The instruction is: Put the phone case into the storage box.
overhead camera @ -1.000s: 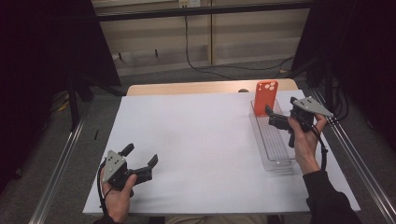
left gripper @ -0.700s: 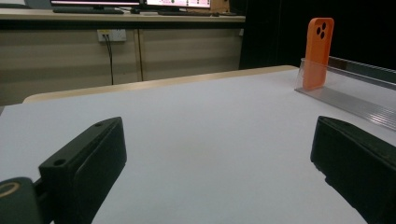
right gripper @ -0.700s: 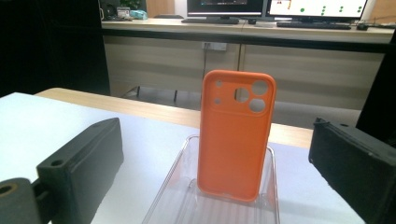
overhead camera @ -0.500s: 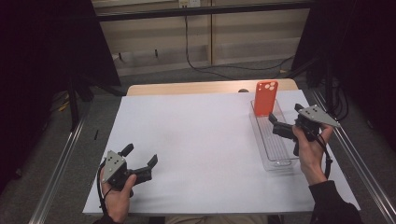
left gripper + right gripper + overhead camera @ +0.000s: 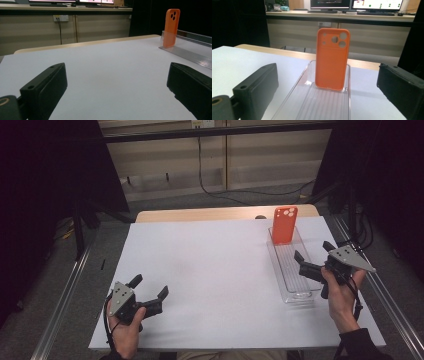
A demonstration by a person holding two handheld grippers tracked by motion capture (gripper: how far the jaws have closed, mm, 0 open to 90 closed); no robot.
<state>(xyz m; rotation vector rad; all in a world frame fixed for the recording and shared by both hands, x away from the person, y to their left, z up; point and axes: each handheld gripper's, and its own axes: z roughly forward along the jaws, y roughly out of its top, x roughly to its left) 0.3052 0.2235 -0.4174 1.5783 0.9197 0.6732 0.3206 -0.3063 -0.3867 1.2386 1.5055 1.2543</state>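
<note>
Change: our right gripper (image 5: 311, 256) has drawn back toward us along the clear tray (image 5: 295, 287), away from the orange phone case (image 5: 285, 224).
Phone case: upright at the tray's far end, at 12 o'clock from our right gripper.
Right jaws: spread wide, holding nothing.
Left gripper (image 5: 150, 290): we rest it at the table's (image 5: 210, 260) 7 o'clock corner, jaws apart, empty.

The left gripper (image 5: 117, 92) is hovering low over the white table (image 5: 107, 65), its two black jaws standing wide apart with nothing between them. Toward the far right corner, an orange phone case (image 5: 171, 27) is standing upright in a clear tray (image 5: 190, 51)
</note>
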